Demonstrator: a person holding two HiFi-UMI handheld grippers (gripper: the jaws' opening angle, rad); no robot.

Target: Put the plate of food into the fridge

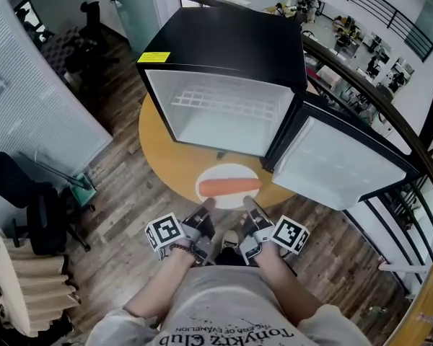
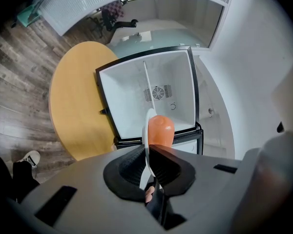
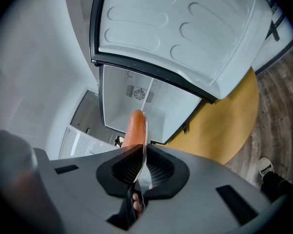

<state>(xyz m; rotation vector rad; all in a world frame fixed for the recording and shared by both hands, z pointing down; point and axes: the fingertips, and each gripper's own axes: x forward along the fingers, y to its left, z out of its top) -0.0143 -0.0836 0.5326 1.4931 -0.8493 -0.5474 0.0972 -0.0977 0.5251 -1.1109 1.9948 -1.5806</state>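
- Closest in, at 6 o'clock in the head view: got the left gripper (image 1: 205, 207) clamped on the near rim of a white plate (image 1: 226, 199), around the plate's 7 o'clock.
- Same deal with the right gripper (image 1: 250, 205), pinching the rim at roughly 5 o'clock. Checked both gripper views: jaws squeezed tight on the thin edge, plate seen edge-on between them.
- On the plate: one orange-red sausage (image 1: 229, 187), lying lengthwise from 9 to 3 o'clock, about in the middle.
- Under the plate: the near edge of a round wooden table (image 1: 162, 153). Can't tell whether resting on it or held just above.
- Straight ahead at 12 o'clock: a small black fridge (image 1: 234, 45) standing on that same table, wide open. Plate just in front of the opening, not inside yet.
- Inside, white walls with a wire shelf (image 1: 224, 105) near the top, plus a round fan vent (image 2: 157, 92) on the back wall in the left gripper view.
- Off at 2 to 3 o'clock: the fridge door (image 1: 339, 166) swung out past the table edge, white inner liner showing.
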